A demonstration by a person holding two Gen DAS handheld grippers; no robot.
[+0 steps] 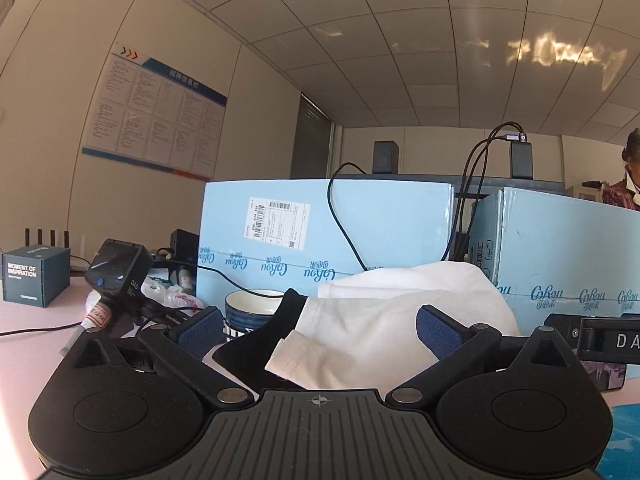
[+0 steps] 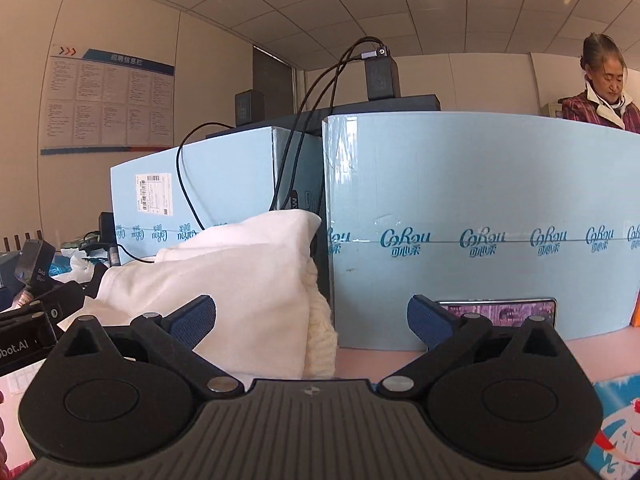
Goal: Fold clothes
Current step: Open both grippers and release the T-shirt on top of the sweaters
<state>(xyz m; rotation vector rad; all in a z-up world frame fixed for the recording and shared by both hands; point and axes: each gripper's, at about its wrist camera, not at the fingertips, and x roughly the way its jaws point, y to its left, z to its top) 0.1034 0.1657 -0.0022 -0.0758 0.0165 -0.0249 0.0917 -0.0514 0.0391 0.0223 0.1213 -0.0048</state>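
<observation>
A pile of white clothes (image 1: 400,320) lies on the pink table in front of the blue boxes, with a black piece of cloth (image 1: 264,340) at its left side. My left gripper (image 1: 320,330) is open, its blue-padded fingers standing on either side of the pile's near edge. In the right wrist view the same white clothes (image 2: 224,280) sit left of centre, with a cream knitted piece (image 2: 320,328) at their right edge. My right gripper (image 2: 312,318) is open too; its left finger is in front of the white cloth and its right finger is clear of it.
Two light blue cartons (image 1: 320,236) (image 2: 480,220) stand close behind the pile, with cables (image 1: 344,220) hanging over them. A striped bowl (image 1: 252,308), a dark box (image 1: 34,276) and a black camera device (image 1: 116,268) are at the left. A phone (image 2: 496,312) leans on the right carton. A person (image 2: 604,84) stands behind.
</observation>
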